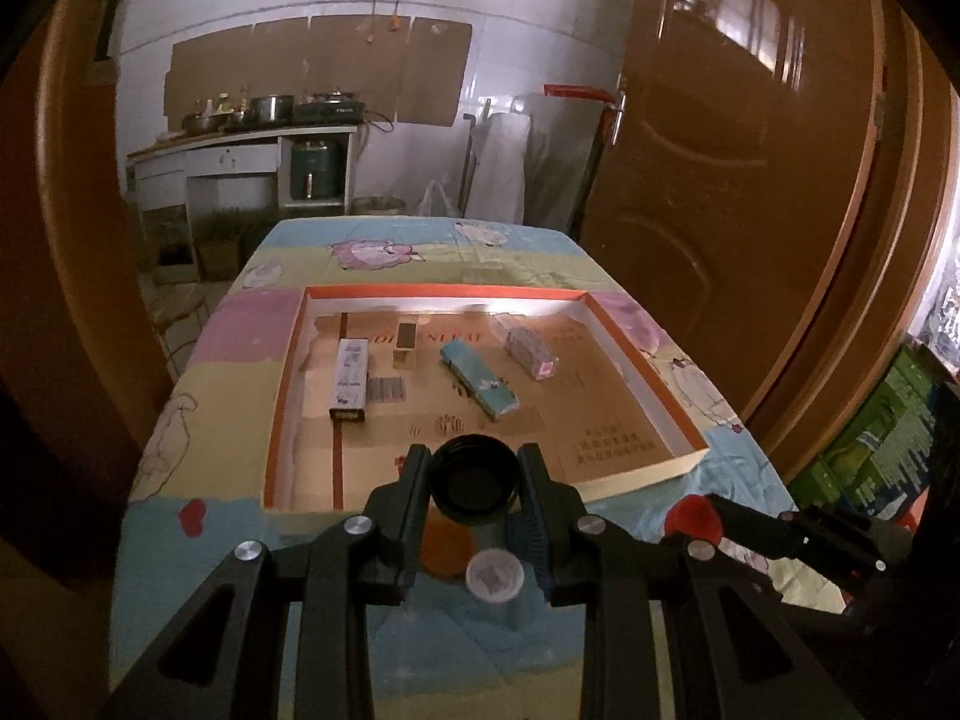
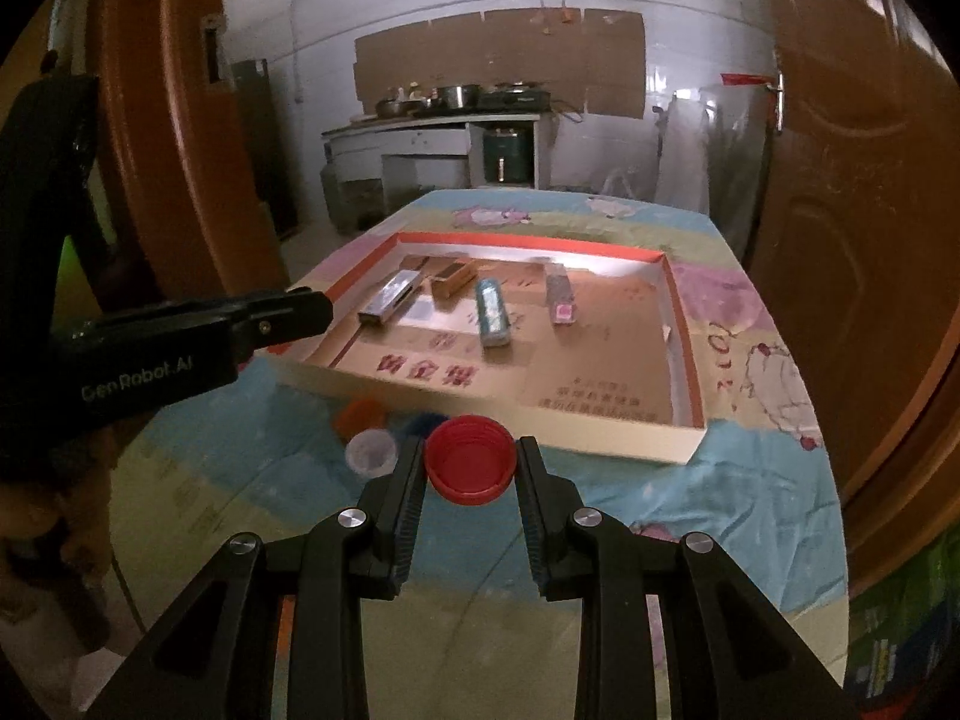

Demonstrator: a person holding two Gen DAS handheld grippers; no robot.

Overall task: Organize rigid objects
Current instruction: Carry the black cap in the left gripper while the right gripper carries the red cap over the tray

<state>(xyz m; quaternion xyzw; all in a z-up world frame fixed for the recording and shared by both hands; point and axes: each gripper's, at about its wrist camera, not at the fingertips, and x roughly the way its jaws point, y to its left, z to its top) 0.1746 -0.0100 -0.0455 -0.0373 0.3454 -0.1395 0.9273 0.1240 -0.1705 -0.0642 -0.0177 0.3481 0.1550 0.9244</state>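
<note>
The left gripper (image 1: 474,483) pinches a black cap (image 1: 474,480), the right gripper (image 2: 470,468) a red cap (image 2: 470,468), the shallow tray (image 2: 600,429) lying just above both in frame.

Tray (image 1: 636,474) near wall blocks; front floor bare.

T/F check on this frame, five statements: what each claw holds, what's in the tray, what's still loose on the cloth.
1. The left claw grips a black cap. True.
2. The right claw is empty. False: it is shut on a red cap.
3. Four small boxes lie in the orange-rimmed tray. True.
4. The teal box lies outside the tray. False: it lies inside, on the tray floor.
5. No caps are left on the tablecloth. False: an orange cap and a clear cap lie in front of the tray.
</note>
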